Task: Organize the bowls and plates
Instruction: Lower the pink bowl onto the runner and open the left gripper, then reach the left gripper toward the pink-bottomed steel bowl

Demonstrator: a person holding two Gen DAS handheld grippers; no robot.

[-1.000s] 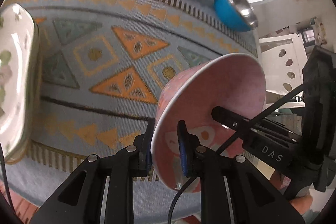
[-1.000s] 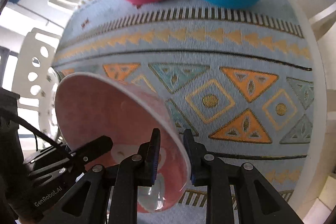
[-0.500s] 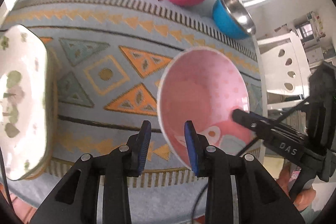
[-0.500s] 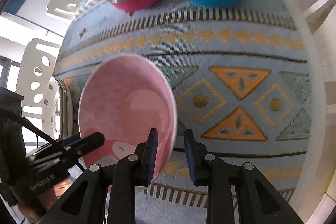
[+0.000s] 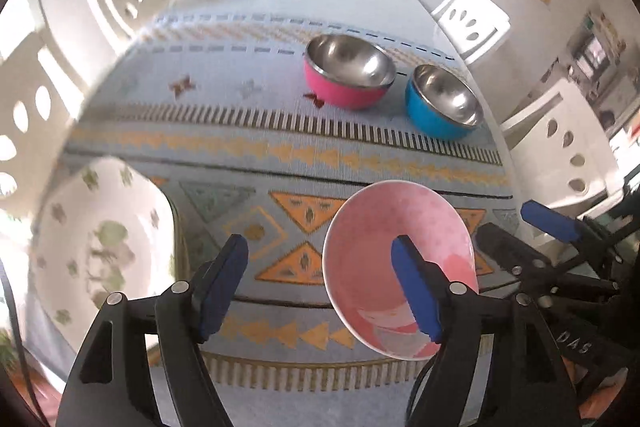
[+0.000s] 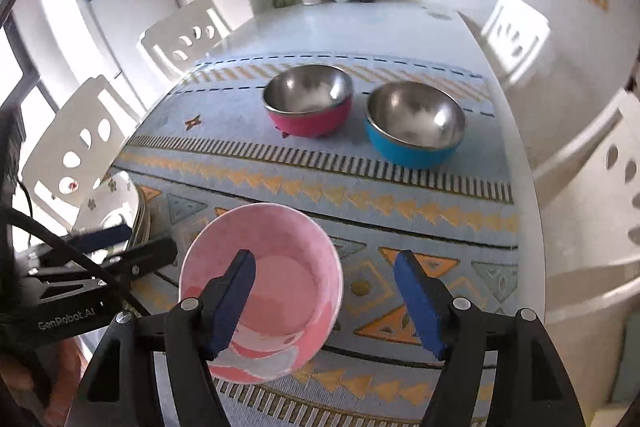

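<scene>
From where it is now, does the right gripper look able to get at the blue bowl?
Probably yes. The right gripper is open and holds nothing, the pink bowl sits to its left rather than ahead, and only bare patterned cloth lies between it and the blue bowl.

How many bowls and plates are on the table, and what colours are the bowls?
Pink bowl: 1
Red bowl with shiny metal inside: 1
Blue bowl with shiny metal inside: 1
White flowered plate: 1, though more may be stacked beneath it; I cannot tell
Total: 4
</scene>
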